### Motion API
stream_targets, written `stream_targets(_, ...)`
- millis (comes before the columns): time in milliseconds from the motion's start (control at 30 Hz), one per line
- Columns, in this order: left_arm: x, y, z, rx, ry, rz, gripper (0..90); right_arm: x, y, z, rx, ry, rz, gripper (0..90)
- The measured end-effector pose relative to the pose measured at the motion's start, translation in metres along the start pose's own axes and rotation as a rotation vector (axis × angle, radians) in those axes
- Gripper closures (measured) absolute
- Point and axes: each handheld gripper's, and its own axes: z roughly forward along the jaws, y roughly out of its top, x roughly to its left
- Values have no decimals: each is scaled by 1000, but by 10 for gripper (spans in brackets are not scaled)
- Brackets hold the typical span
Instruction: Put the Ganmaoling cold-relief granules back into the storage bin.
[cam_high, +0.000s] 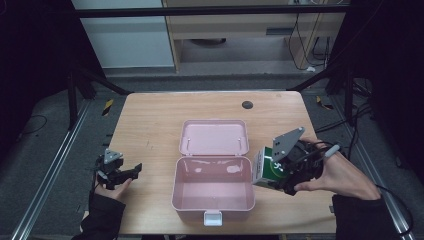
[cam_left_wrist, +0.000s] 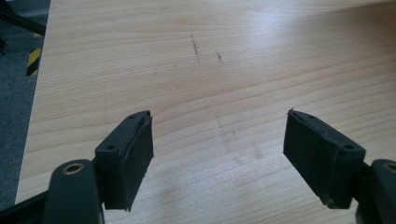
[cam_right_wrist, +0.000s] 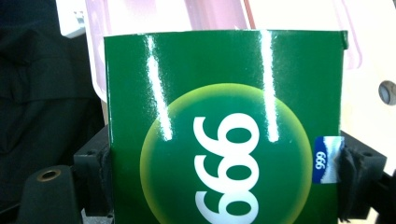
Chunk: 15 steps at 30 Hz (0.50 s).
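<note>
A pink plastic box (cam_high: 214, 200) stands open in the middle of the wooden table (cam_high: 150, 125), its lid (cam_high: 214, 137) laid back flat behind it. My right gripper (cam_high: 281, 184) is shut on a green and white carton (cam_high: 266, 169) and holds it in the air just right of the box's rim. Seen from the right gripper view, the green carton (cam_right_wrist: 224, 130) with a white "999" sits clamped between both jaws, and the pink box (cam_right_wrist: 219, 14) lies beyond it. My left gripper (cam_high: 131, 171) rests at the table's left edge, open, with bare wood between its fingers (cam_left_wrist: 130, 154).
A small dark round hole (cam_high: 247, 104) marks the table's far side. Black frame bars (cam_high: 100, 80) and cables run along the floor around the table. A white latch (cam_high: 212, 218) hangs on the box's front wall.
</note>
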Motion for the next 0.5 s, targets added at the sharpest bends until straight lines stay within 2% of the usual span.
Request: stream_targets(500,1,0,-1,-3,2,-2,235,0,33,9,-28,29,-50,164)
